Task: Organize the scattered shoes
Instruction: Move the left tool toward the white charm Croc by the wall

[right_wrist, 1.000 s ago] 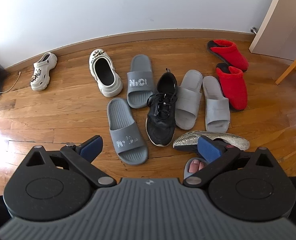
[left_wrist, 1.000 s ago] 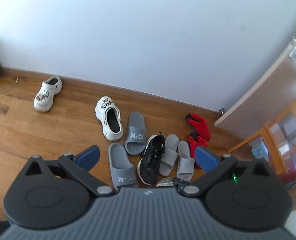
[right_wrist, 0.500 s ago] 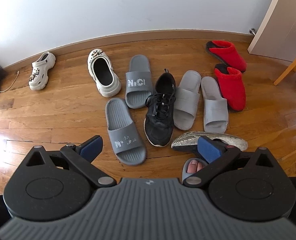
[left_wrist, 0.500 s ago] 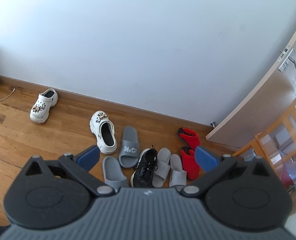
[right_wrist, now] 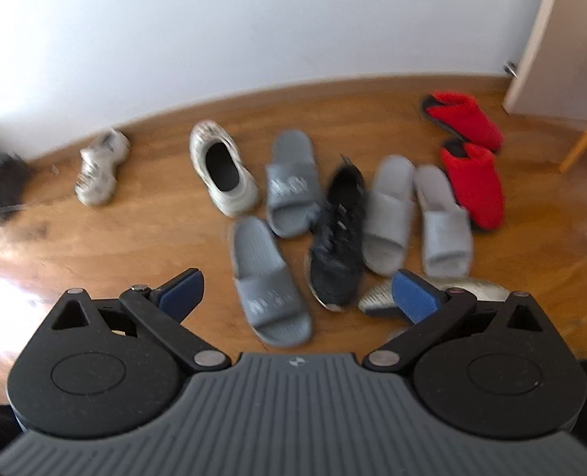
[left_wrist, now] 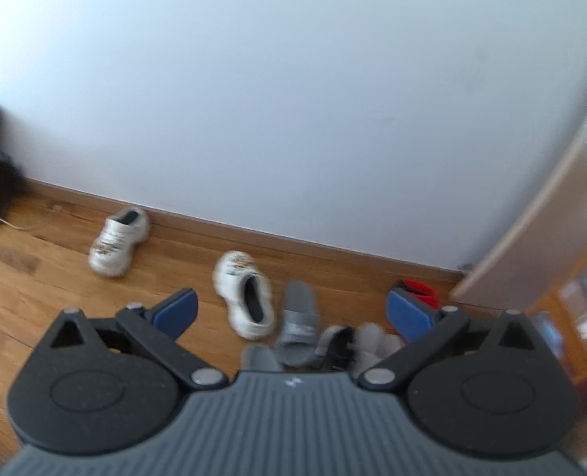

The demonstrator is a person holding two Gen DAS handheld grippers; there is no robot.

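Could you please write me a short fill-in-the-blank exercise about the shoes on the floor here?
1. The two slippers nearest the door are ____ in colour.
2. The laced sneaker lying among the grey slides is ____.
3. The lone white clog lies by the wall, to the ____ of the other white clog in the right wrist view.
4. Both the left gripper and the right gripper hold ____.

Missing words: red; black; left; nothing

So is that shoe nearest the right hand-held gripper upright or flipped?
Flipped or tipped: the shoe shows its pale treaded sole behind the open right hand-held gripper.
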